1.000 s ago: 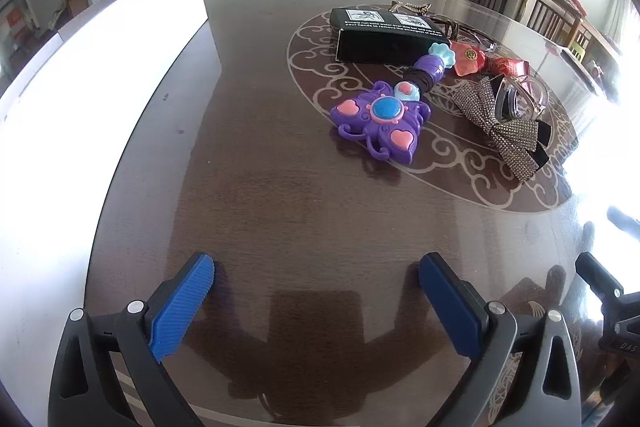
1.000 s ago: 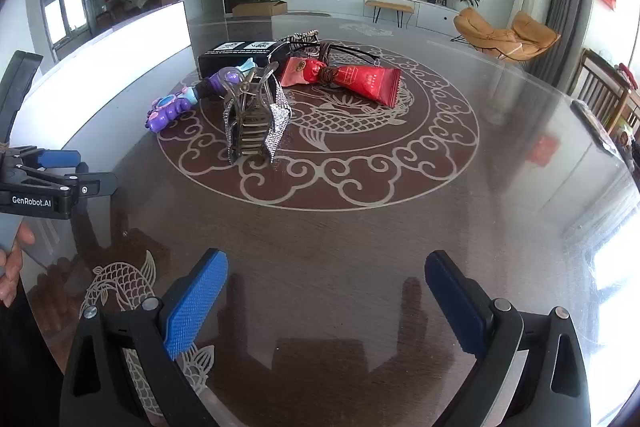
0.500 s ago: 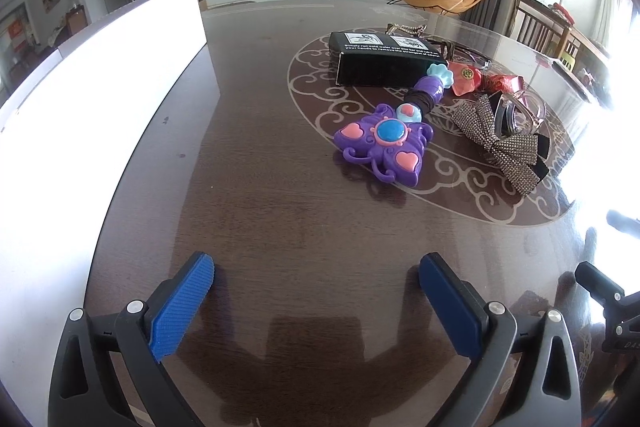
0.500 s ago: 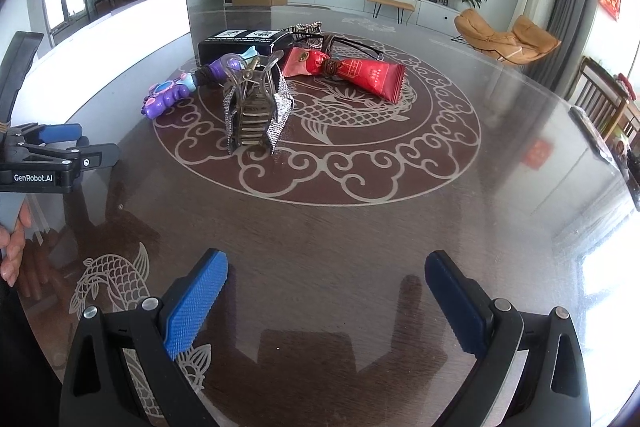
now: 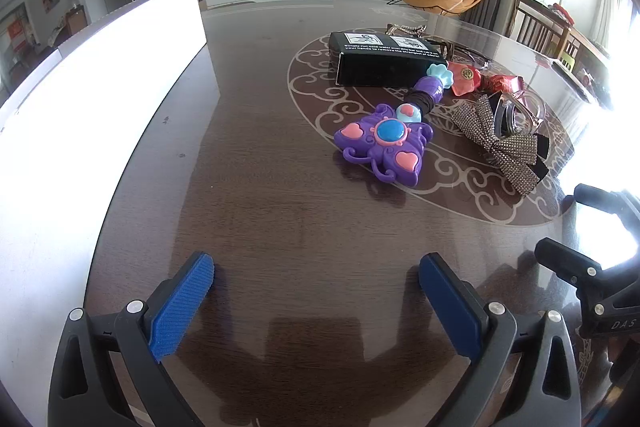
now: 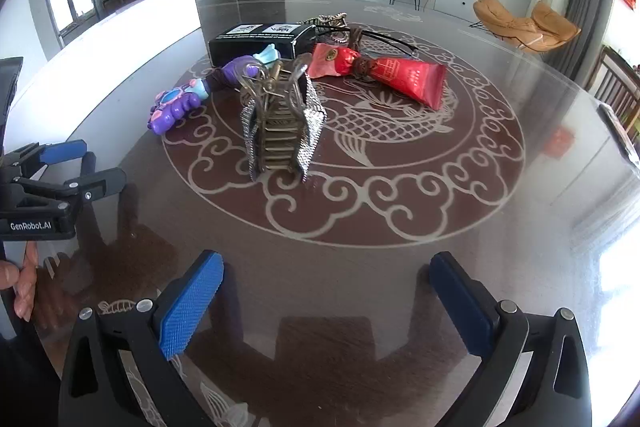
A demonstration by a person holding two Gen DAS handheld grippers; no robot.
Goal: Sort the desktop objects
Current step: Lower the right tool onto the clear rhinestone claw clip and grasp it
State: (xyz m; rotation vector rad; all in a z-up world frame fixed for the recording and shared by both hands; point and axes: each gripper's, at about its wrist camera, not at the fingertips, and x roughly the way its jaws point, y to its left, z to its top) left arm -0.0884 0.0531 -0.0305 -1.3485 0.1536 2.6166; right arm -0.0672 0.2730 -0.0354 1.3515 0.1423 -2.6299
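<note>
Dark glossy table (image 5: 256,227), objects clustered on its round inlay. Far left: a long white bin (image 5: 100,99), wall only visible; contents cannot be told from either view.

Left gripper (image 5: 316,291) hovers low over bare wood, jaws wide apart, nothing between them. Ahead and right of it, nearest: purple toy (image 5: 382,145), flat on the table, handle pointing away toward a black box (image 5: 384,63). Box closed, lying on its side; nothing seen inside.

Further right: sequinned bow clip (image 5: 496,143) standing on its teeth, glasses (image 5: 520,107) just behind it, red sachet (image 6: 400,77) beyond, touching a tangle of dark cord. A beaded piece lies behind the box, too small to name.

Right gripper (image 6: 326,291) also over bare table, jaws wide apart, empty, facing the clip.

Judgement: the pile looks untouched, so this is the approach before a pick. Likely next: left gripper advances to the toy, straddles its narrow handle, closes, carries it left to the bin.
</note>
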